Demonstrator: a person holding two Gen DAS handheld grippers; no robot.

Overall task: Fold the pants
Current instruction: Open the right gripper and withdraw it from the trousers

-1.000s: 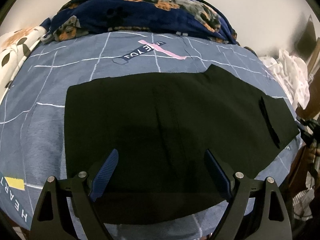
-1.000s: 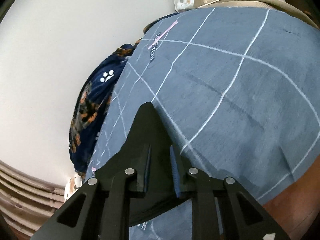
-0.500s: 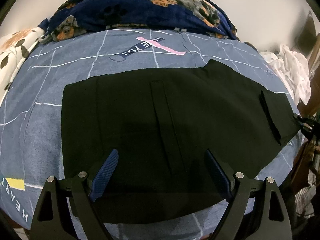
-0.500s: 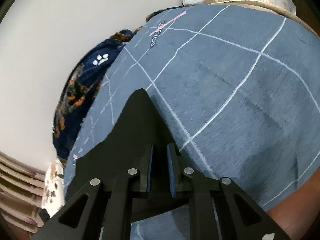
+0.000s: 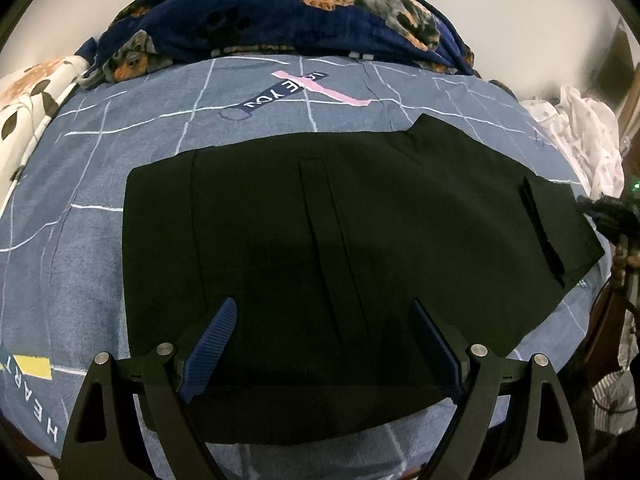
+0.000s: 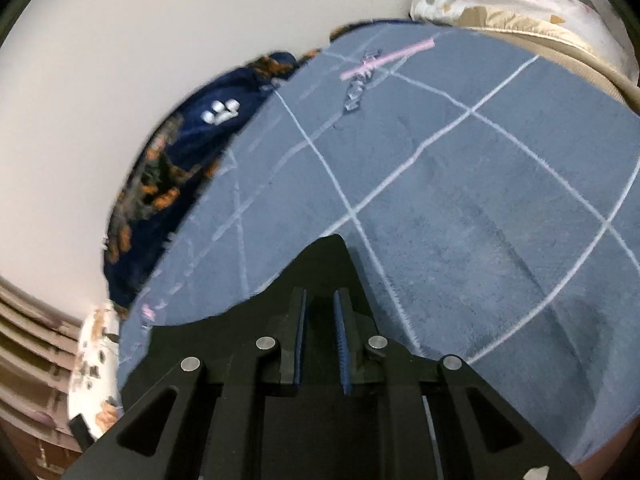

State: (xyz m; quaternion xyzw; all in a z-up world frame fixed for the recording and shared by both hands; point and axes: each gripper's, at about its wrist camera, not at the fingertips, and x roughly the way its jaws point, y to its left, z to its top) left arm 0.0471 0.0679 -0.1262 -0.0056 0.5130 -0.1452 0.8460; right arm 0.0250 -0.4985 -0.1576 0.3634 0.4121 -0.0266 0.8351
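Observation:
Black pants [image 5: 340, 232] lie flat across a blue-grey grid-patterned bedsheet [image 5: 80, 200], waistband to the left and legs to the right. My left gripper [image 5: 322, 316] is open and empty above the near edge of the pants. My right gripper [image 6: 320, 300] is shut on a black corner of the pants [image 6: 324, 260], which peaks up between its blue pads. In the left wrist view the right gripper [image 5: 612, 212] shows at the far right end of the pants.
A navy dog-print blanket [image 5: 280, 12] is bunched at the bed's far side against a white wall. A white spotted pillow [image 5: 28, 100] lies at the left. White patterned fabric [image 5: 588, 132] sits at the right. The bed's right edge drops to a wooden frame.
The right gripper has swung with the pants corner, so its view has turned and more sheet shows. The pants' right end has shifted slightly. The left gripper stays open and has risen slightly.

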